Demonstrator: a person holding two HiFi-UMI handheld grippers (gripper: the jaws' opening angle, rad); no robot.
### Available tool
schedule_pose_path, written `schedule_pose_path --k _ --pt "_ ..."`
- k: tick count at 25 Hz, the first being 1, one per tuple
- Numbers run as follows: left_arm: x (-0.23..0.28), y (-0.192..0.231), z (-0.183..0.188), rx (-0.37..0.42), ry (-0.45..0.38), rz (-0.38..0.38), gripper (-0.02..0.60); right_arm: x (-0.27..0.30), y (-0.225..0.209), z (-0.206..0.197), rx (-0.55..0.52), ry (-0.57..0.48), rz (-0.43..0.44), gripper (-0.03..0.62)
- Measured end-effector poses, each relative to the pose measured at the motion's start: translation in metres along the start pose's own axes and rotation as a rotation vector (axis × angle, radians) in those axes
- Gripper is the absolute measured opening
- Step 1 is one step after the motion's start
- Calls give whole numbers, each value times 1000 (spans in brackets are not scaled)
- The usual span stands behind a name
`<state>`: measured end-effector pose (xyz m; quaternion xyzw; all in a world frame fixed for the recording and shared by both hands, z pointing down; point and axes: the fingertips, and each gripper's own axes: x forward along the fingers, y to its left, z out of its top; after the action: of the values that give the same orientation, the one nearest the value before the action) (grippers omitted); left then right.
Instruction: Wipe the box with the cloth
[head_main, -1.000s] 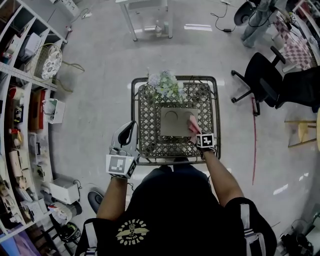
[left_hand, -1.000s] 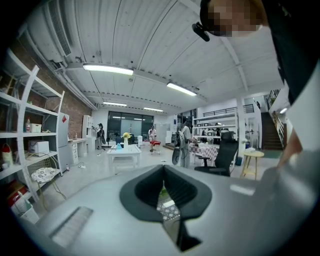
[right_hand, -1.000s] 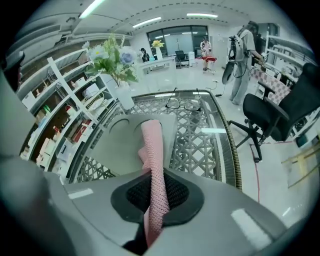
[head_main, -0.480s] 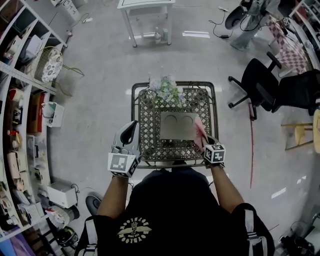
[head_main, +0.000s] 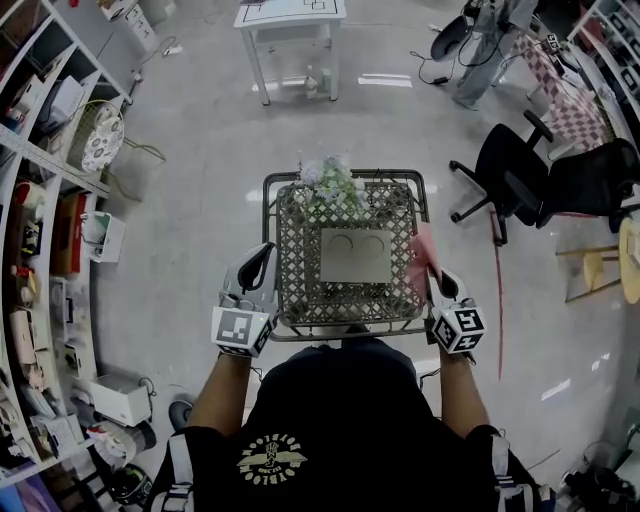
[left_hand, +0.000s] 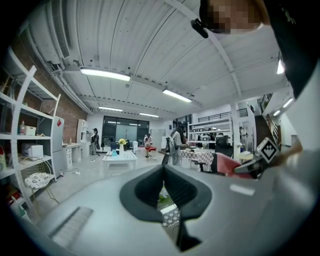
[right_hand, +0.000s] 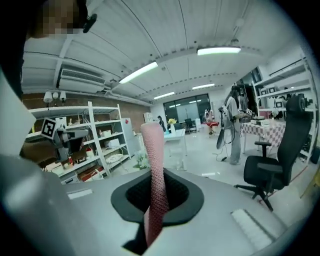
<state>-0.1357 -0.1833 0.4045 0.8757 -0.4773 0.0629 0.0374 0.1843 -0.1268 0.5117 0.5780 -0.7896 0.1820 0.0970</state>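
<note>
Now the cloth is clear of the box, beside the table.
Left gripper (head_main: 258, 262), jaws together on nothing, hangs at the lattice table's (head_main: 298, 262) left edge; tan box (head_main: 355, 262) lies flat mid-table; right gripper (head_main: 440, 285) clamps the pink cloth (head_main: 423, 258) past the right edge.

The box (head_main: 355, 255) lies on the desk (head_main: 295, 240) straight ahead of you, about mid-top, with the flowers (head_main: 330, 185) behind it at the far edge. Your left gripper (head_main: 262, 258) is just beside the desk's near-left corner, off the top. Your right gripper (head_main: 437, 282) is at the desk's right edge, the cloth (head_main: 423, 250) between its jaws (right of the box, apart from it). Shelves (head_main: 45, 190) run along your left, office chairs (head_main: 520, 170) stand well off to your right, and a second desk (head_main: 290, 15) stands beyond the flowers.
</note>
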Motion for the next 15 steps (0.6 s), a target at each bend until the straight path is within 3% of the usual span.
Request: schedule_pose_path --k 7,15 --pt "-16 8 14 7 -32 -18 0 -48 26 74 -40 -184 -11 17" --pt "-25 -6 19 4 -77 -74 0 -79 42 89 -49 -259 -47 17"
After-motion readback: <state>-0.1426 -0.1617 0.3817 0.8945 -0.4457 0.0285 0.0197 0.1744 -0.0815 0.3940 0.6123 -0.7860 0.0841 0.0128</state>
